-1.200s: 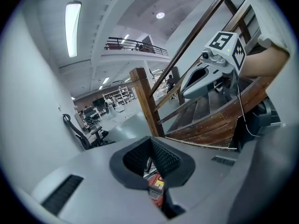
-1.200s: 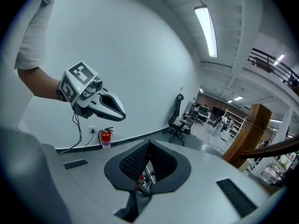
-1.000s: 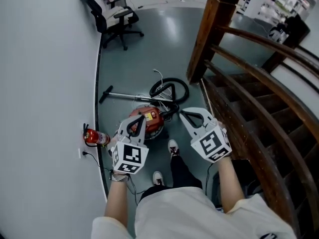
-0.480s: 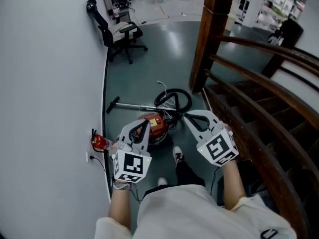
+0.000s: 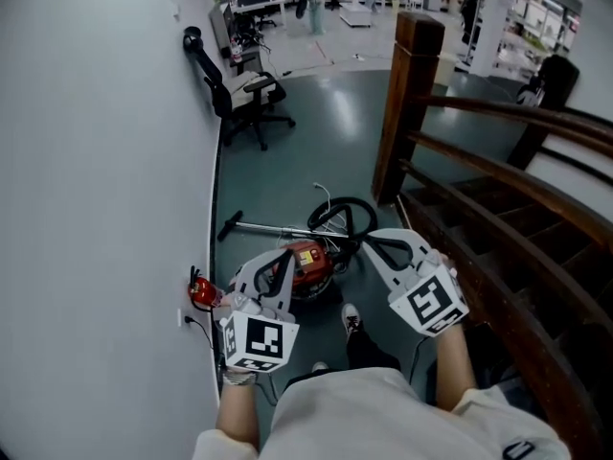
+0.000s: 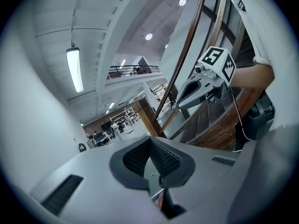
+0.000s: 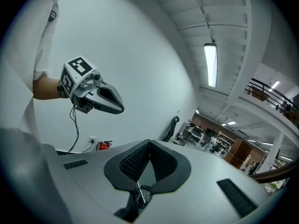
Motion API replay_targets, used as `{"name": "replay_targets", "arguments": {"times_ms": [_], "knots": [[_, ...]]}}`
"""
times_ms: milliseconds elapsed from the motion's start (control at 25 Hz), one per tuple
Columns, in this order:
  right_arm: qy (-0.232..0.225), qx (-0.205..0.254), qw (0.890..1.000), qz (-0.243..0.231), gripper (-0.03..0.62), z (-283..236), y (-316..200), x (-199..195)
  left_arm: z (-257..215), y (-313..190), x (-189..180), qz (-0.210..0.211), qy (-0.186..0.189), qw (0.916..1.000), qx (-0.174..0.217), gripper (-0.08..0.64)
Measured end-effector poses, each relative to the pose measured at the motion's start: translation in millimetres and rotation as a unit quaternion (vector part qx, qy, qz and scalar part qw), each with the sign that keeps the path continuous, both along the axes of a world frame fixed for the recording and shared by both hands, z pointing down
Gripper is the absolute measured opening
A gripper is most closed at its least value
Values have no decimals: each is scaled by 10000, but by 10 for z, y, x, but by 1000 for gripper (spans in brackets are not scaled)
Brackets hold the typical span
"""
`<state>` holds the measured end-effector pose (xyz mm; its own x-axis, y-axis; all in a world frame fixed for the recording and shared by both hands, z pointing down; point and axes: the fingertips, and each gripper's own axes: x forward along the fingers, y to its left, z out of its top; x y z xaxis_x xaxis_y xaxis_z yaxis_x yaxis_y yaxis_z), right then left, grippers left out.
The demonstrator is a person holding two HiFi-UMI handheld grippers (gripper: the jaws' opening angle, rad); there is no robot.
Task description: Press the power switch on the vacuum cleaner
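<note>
The vacuum cleaner (image 5: 311, 262) lies on the floor (image 5: 316, 142) ahead of the person's feet and well below both tools, its red body near the left wall. Its wand (image 5: 273, 228) stretches away to the left, and its hose (image 5: 343, 217) coils at the far right side. Both tools are held up in the air. The left gripper (image 5: 279, 257) has its 2 jaws together at the tips with nothing between them, and the right gripper (image 5: 369, 241) is closed the same way, also empty. In the head view the red body shows between the 2 tips, partly behind the left one, so the left gripper looks nearer to it; the right one hangs further right, towards the wooden stair rail (image 5: 498, 171). The power switch itself is too small to make out, so I cannot tell whether it is pressed. Any reach for it would, in my judgement, go forward and steeply down.
</note>
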<state>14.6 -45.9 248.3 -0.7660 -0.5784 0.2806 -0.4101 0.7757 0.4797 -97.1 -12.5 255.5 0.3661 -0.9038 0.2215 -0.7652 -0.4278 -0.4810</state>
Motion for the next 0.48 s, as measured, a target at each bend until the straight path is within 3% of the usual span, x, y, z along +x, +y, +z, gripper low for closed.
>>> {"name": "replay_targets", "arguments": {"times_ms": [480], "knots": [[-82,102,9998,128,28,-154,117,-34,-101,106,-78,77,-162,9998,38,2]]}}
